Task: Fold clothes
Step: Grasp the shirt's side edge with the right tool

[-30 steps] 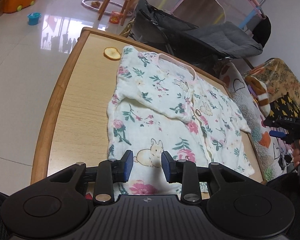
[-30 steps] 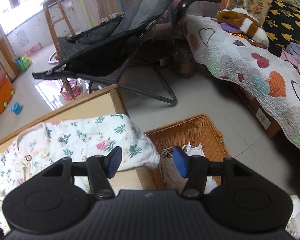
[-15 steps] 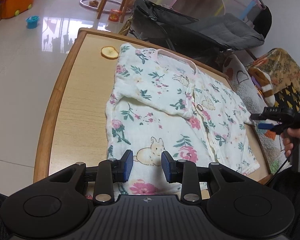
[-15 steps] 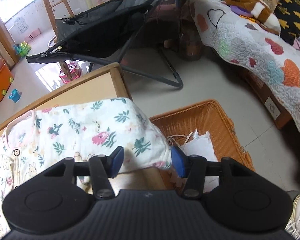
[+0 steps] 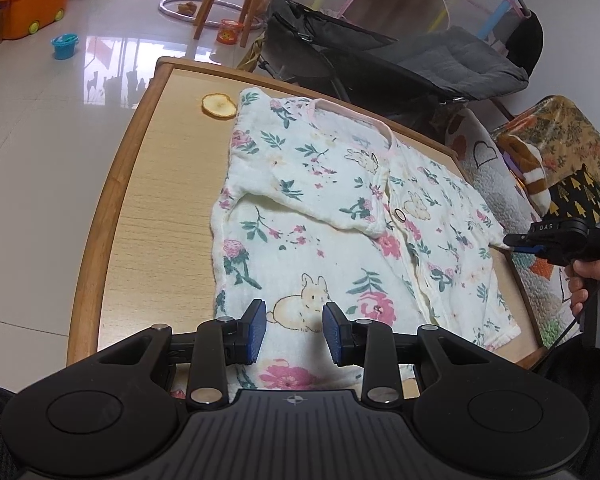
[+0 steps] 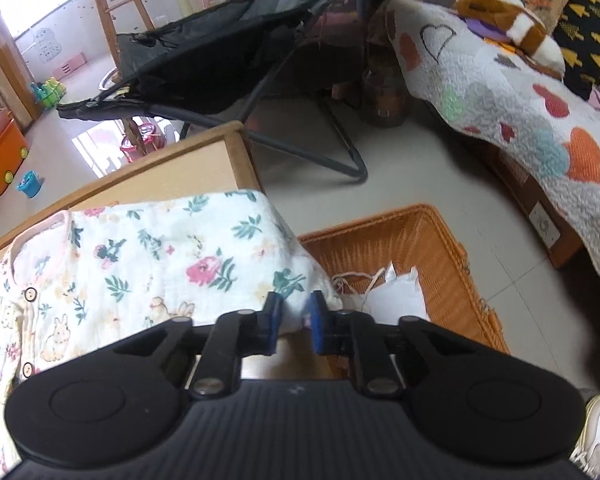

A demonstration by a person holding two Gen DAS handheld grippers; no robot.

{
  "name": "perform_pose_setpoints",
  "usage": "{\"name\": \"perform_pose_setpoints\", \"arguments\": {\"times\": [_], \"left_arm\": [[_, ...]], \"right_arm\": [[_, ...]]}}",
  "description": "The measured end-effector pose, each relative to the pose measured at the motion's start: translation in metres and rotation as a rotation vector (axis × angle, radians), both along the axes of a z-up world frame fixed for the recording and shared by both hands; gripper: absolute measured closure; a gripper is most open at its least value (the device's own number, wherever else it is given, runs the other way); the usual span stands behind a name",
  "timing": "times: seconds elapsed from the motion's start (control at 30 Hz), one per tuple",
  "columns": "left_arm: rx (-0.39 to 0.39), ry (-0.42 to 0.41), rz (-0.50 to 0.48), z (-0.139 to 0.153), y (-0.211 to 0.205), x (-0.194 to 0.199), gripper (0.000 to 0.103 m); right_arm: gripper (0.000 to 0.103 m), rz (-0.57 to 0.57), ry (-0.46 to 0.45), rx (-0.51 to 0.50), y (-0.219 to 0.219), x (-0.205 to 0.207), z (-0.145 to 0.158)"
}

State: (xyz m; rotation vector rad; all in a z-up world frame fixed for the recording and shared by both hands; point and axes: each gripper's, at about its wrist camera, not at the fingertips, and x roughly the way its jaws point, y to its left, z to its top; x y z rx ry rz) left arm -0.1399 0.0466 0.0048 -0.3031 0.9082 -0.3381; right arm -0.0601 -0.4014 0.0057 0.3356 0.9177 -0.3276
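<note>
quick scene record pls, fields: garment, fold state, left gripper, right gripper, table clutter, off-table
garment: floral baby top, spread on the wooden table
fold state: one sleeve folded in across the chest; the other sleeve reaches the table's edge
left gripper: open, over the hem, holding nothing
right gripper: closing around the sleeve cuff, small gap visible
table clutter: dried fruit slice beside the shoulder
off-table: wicker basket on the floor

Garment (image 5: 340,216) on table (image 5: 148,200) (basket (image 6: 440,240) beside, on floor)

Bare table (image 5: 152,208) left of garment (image 5: 320,216); basket (image 6: 440,248) right.
</note>
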Motion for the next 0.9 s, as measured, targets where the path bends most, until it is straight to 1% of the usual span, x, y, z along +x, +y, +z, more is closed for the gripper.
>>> {"name": "perform_pose_setpoints", "arguments": {"times": [0.13,0.27,0.4,0.47,0.5,0.53,0.6,0.7,0.77,0.8,0.87,0.9], "left_arm": [[-0.004,0.000,0.004,0.000,0.000,0.000,0.069],[-0.007,-0.001,0.006,-0.001,0.000,-0.001,0.069],[-0.010,-0.001,0.007,-0.001,0.001,-0.002,0.069],[-0.010,-0.001,0.007,-0.001,0.001,-0.001,0.069],[-0.009,-0.001,0.006,-0.001,0.001,-0.001,0.069],[-0.008,0.000,0.005,-0.001,0.001,-0.001,0.069],[-0.008,0.000,0.006,-0.001,0.001,-0.001,0.068],[-0.006,-0.001,0.005,0.000,0.001,-0.001,0.069],[-0.005,-0.001,0.005,0.000,0.001,0.000,0.068],[-0.005,-0.001,0.005,0.000,0.001,0.000,0.068],[-0.006,0.000,0.005,0.000,0.002,0.000,0.068],[-0.007,0.000,0.006,0.000,0.002,0.000,0.068]], "right_arm": [[0.098,0.025,-0.011,-0.042,0.005,0.003,0.005],[0.098,0.051,-0.021,-0.084,0.010,0.005,0.011],[0.089,0.073,-0.031,-0.122,0.013,0.008,0.015],[0.080,0.070,-0.026,-0.105,0.007,0.012,0.011],[0.074,0.067,-0.016,-0.090,0.004,0.013,0.008],[0.071,0.062,-0.003,-0.076,0.001,0.015,0.004],[0.069,0.063,0.010,-0.047,-0.002,0.016,-0.003],[0.069,0.073,0.017,-0.009,-0.004,0.017,-0.011],[0.070,0.078,0.005,-0.004,-0.004,0.016,-0.011],[0.076,0.079,0.005,-0.001,-0.004,0.016,-0.011],[0.081,0.083,0.008,-0.013,-0.002,0.016,-0.009],[0.086,0.088,0.007,-0.024,-0.001,0.016,-0.009]]}}
